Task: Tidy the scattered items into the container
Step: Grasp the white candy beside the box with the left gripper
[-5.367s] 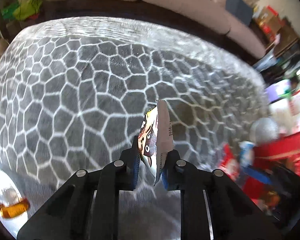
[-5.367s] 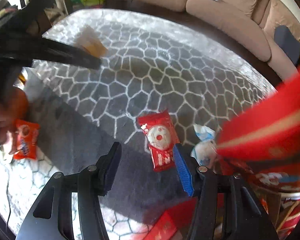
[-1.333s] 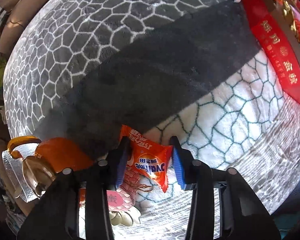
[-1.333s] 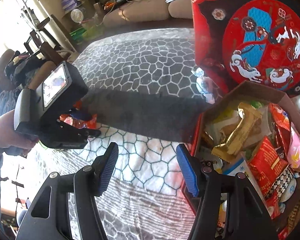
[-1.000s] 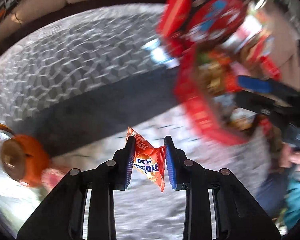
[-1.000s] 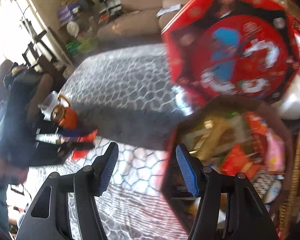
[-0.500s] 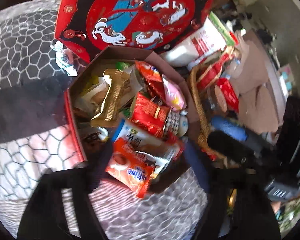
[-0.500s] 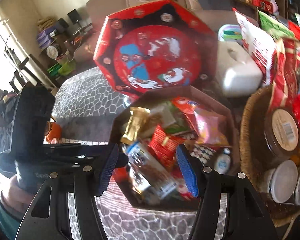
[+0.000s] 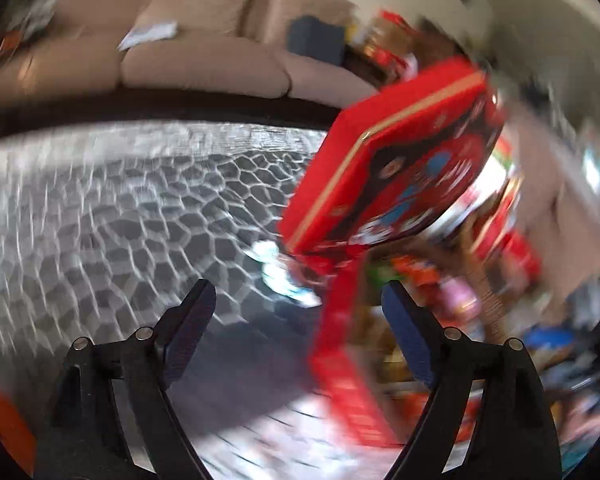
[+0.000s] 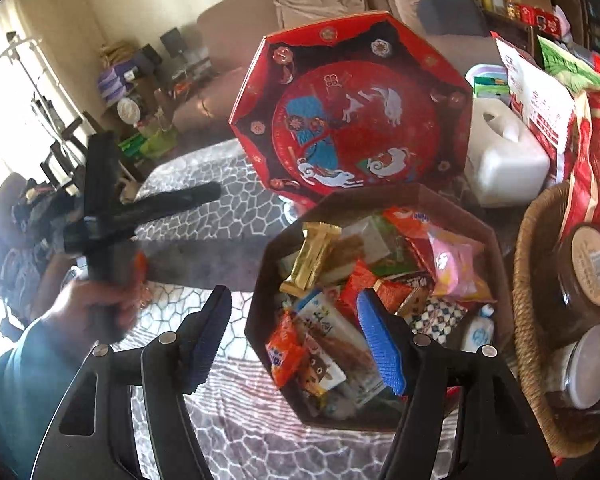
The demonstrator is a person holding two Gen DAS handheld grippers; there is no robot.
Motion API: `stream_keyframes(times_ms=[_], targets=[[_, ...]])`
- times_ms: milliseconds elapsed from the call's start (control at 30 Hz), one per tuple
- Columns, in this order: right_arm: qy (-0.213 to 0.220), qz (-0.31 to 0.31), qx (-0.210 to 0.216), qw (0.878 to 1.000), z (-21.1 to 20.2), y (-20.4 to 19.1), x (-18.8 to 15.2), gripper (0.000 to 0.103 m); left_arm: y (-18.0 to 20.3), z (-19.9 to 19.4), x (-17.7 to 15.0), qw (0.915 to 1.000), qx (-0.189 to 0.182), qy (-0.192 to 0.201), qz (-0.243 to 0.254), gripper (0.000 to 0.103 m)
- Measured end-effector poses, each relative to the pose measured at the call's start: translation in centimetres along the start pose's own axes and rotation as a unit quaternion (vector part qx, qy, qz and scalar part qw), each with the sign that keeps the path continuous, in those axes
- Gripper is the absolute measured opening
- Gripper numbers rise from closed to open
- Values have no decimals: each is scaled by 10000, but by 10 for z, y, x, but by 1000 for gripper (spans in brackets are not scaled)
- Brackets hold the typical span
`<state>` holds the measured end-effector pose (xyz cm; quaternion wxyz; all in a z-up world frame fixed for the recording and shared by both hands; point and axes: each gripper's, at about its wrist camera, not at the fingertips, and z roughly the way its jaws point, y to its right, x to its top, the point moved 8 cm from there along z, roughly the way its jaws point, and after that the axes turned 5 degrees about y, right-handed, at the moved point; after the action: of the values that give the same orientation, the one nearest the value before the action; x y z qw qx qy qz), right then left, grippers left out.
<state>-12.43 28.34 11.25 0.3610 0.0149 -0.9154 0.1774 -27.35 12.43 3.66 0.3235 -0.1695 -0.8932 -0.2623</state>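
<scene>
Beside the red box (image 9: 340, 364), left claw (image 9: 298, 320) now empty and opening, orange packet (image 10: 285, 354) among the box's snacks.

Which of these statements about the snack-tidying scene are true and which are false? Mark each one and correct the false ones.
1. The left gripper holds a snack packet. False: nothing is between its opening jaws.
2. The open box already contains many snacks. True.
3. The red lid lies flat over the box. False: it stands propped up behind it.
4. An orange packet lies inside the box near its front edge. True.
5. The right gripper grips a gold bar. False: it is empty, jaws opening.
</scene>
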Motion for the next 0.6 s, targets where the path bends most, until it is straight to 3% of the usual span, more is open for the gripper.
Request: stream_keyframes(times_ms=[100, 233, 333, 433, 600], targets=[[30, 9, -78, 10000, 4, 6, -8, 69, -13, 38, -8, 9984, -256, -495, -63, 82], [30, 36, -102, 9999, 13, 15, -13, 69, -15, 62, -8, 9961, -546, -549, -418, 84], [41, 100, -77, 9999, 17, 22, -14, 69, -14, 76, -17, 9964, -362, -716, -276, 84], [33, 96, -120, 9999, 19, 28, -18, 69, -5, 82, -19, 9961, -460, -752, -95, 84], [-19, 173, -63, 9998, 22, 33, -24, 69, 3, 101, -23, 9943, -9, -994, 385, 84]])
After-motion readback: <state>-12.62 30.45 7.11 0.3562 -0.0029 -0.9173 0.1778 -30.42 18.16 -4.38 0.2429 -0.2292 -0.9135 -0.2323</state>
